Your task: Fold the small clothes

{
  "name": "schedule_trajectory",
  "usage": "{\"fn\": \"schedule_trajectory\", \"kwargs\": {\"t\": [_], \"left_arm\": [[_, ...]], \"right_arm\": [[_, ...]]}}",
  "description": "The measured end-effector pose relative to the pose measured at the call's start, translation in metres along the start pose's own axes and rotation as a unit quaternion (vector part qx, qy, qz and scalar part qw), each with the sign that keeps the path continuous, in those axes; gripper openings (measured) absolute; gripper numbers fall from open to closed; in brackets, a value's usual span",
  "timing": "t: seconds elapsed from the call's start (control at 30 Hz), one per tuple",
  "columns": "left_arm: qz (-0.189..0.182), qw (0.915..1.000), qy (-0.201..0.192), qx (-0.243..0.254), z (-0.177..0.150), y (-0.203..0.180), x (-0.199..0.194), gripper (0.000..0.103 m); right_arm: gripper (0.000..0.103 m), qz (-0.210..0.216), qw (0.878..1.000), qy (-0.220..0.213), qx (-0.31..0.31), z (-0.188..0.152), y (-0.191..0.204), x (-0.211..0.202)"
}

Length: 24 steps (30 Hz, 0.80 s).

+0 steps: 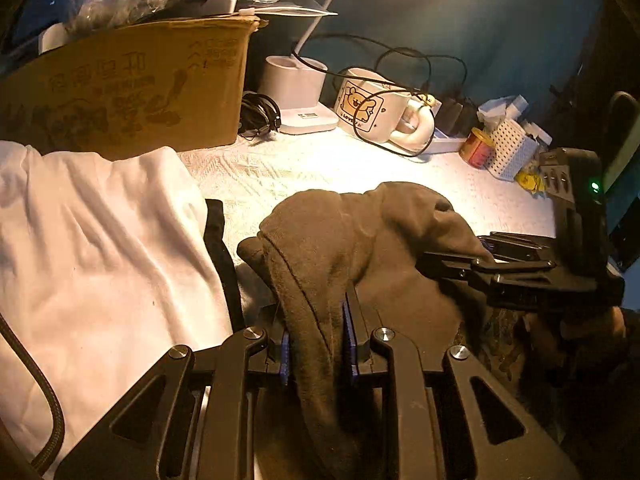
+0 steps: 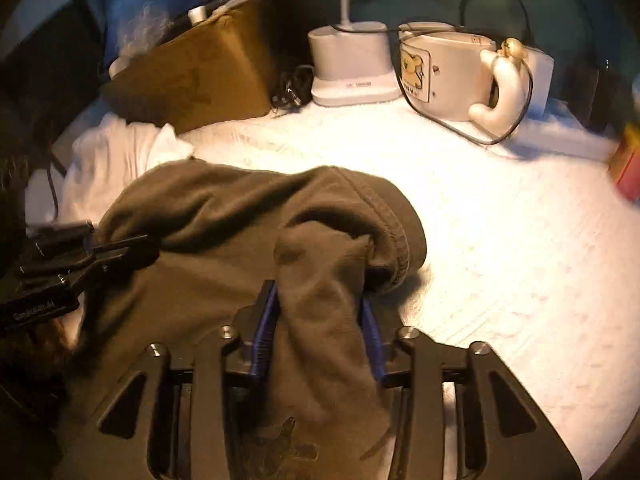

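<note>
Brown garment point(image 1: 360, 240) lies bunched at the near part of the desk point(image 1: 320, 168), on a white textured cover, hem edge rolled forward; a white cloth point(image 1: 100, 240) sits just beside it on the left, with a cardboard box point(image 1: 132, 88), lamp base point(image 1: 296, 92) and mug point(image 1: 372, 108) well behind; left gripper point(image 1: 318, 344) has its fingers close together, clamped on a thick fold of the garment that runs between the blue pads; right gripper point(image 2: 320, 332) has its fingers apart, a fold of the same garment lying between them, but the pads stand off the cloth on the right side, so no real pinch is judged there; the garment looks soft, light and limp, a knit that sags and bunches wherever it is not held, not slippery, nothing fragile about it; it will likely drape rather than hold a crease, so it wants flattening on the desk before each fold; best holds, by my reckoning, are the stitched hem or a corner seam, where the doubled cloth gives the pads something firm; a pinch in mid-panel would probably just drag up a loose peak.
</note>
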<state>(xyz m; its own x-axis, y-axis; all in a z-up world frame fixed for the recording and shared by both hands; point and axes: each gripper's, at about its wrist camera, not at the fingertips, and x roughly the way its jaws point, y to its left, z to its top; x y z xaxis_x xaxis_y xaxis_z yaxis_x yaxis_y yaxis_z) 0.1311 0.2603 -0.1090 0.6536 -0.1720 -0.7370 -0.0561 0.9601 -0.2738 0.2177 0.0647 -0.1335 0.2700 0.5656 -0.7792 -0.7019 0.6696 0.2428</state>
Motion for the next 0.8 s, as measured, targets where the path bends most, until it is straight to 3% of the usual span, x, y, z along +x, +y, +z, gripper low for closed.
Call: {"fn": "schedule_trajectory", "kwargs": {"t": [0.1,0.47,0.8], "left_arm": [[0.005,1.0000,0.001,-0.004,0.005,0.003,0.001,0.020],[0.046,0.9987,0.018,-0.012,0.021,0.023,0.020,0.022],[0.056,0.9981,0.015,-0.022,0.023,0.027,0.019,0.024]], "right_arm": [[0.045,0.026,0.999,0.000,0.020,0.008,-0.011,0.004],[0.047,0.044,0.996,-0.035,0.064,0.033,-0.039,0.011],[0.047,-0.065,0.996,-0.054,0.032,0.024,-0.052,0.006]]}}
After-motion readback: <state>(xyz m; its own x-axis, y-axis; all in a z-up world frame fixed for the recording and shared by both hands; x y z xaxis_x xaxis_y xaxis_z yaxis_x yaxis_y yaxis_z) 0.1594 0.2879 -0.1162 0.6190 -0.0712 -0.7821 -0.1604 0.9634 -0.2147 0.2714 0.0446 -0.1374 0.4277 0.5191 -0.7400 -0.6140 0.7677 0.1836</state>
